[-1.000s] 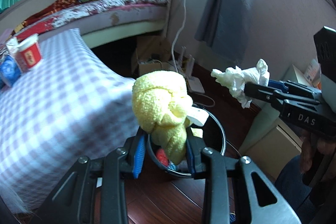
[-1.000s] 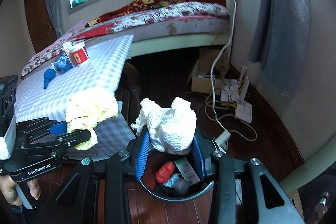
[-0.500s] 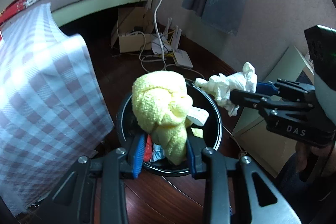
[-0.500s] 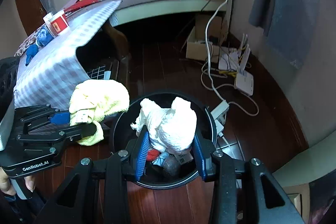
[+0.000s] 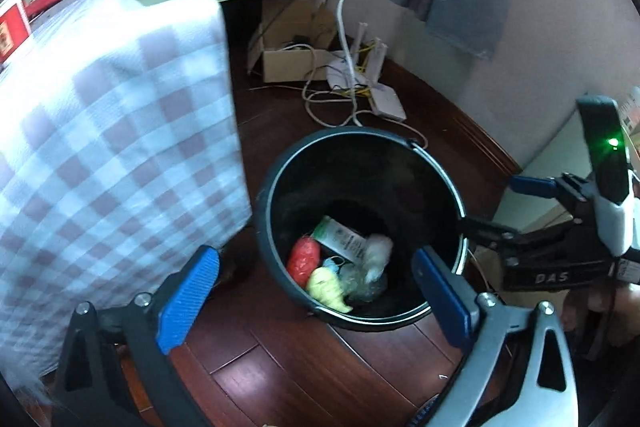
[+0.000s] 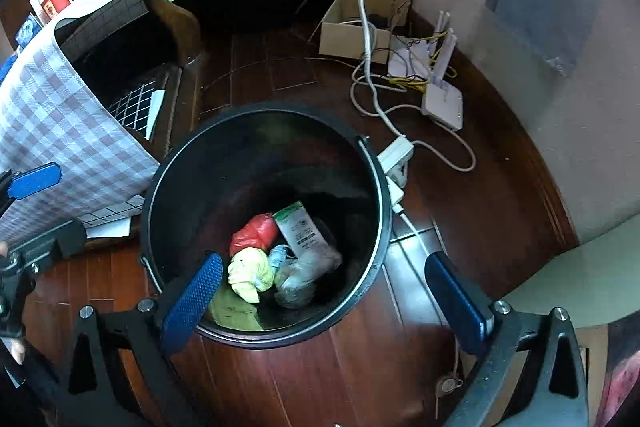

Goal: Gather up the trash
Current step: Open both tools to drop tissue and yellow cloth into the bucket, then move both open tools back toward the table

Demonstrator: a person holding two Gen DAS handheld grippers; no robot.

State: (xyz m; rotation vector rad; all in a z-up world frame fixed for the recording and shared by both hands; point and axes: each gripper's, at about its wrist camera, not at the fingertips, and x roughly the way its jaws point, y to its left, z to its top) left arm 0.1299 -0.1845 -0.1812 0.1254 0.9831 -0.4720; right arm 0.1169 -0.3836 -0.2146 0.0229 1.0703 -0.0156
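Both loads had just gone into the round black plastic bucket [image 6: 264, 155]: the left gripper [image 5: 316, 301], which half a second earlier clamped a crumpled yellow cloth wad [image 6: 250, 273], and the right gripper [image 6: 334, 297], which then pinched a crumpled white tissue wad [image 5: 376, 255], were both opening their jaws wide, nothing between the blue pads of either. In the left wrist view the white wad looked blurred, perhaps not yet settled, near the bucket's floor; in the right wrist view it could not be picked out for certain. That likely closed this round of the collecting, both tools being free for more. Counted on the bucket's floor: one yellow wad, one red crumpled bag [image 6: 254, 233] touching it on the far side, one green-and-white carton [image 6: 298, 227] beside the red bag, one grey clear plastic bundle [image 6: 302, 275] next to the yellow wad, and a small pale blue scrap [image 6: 280, 253] between them. Left of the bucket hung one checked lilac-and-white tablecloth [image 5: 108, 147]; one red paper cup [image 6: 54, 1] stood on it, well beyond the bucket, possibly still to be gathered
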